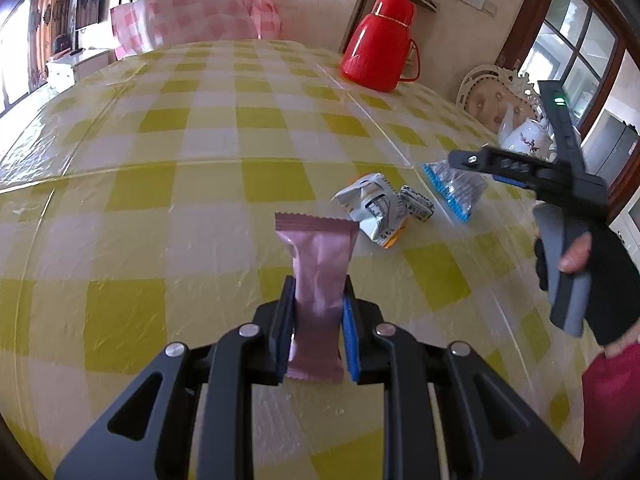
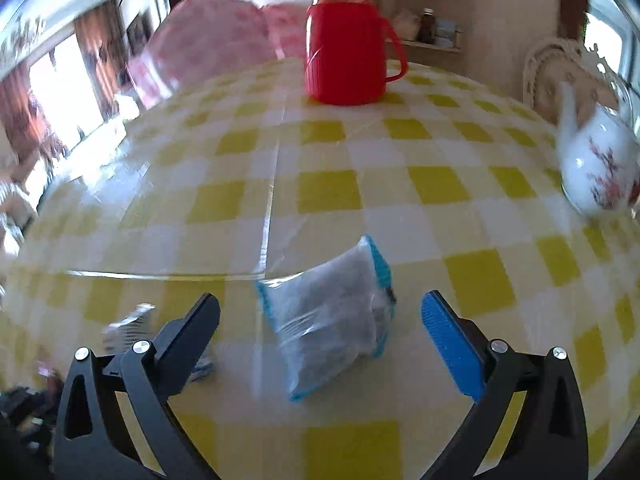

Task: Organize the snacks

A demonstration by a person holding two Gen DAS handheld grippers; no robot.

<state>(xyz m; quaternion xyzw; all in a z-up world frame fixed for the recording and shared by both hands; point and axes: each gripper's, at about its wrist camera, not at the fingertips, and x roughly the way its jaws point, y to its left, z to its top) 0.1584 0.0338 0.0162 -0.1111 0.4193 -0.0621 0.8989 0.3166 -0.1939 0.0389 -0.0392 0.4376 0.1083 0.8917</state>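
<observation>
My left gripper (image 1: 318, 284) is shut on a pink snack packet (image 1: 318, 264) that stands up between its pads above the table. Past it on the yellow checked tablecloth lie a crumpled white and orange wrapper (image 1: 370, 208), a small black-and-white wrapped piece (image 1: 418, 208) and a clear packet with blue edges (image 1: 454, 188). My right gripper (image 2: 320, 300) is open wide over that blue-edged packet (image 2: 332, 320), which lies on the cloth between the spread fingers, untouched. In the left wrist view the right gripper (image 1: 472, 158) hovers above the same packet, held by a gloved hand (image 1: 576, 256).
A red thermos jug (image 1: 380, 44) stands at the table's far side. A white flowered teapot (image 2: 600, 164) sits at the right edge, with an ornate chair back (image 1: 496, 92) behind it. A pink checked cloth bundle (image 1: 200, 12) lies beyond the far-left edge.
</observation>
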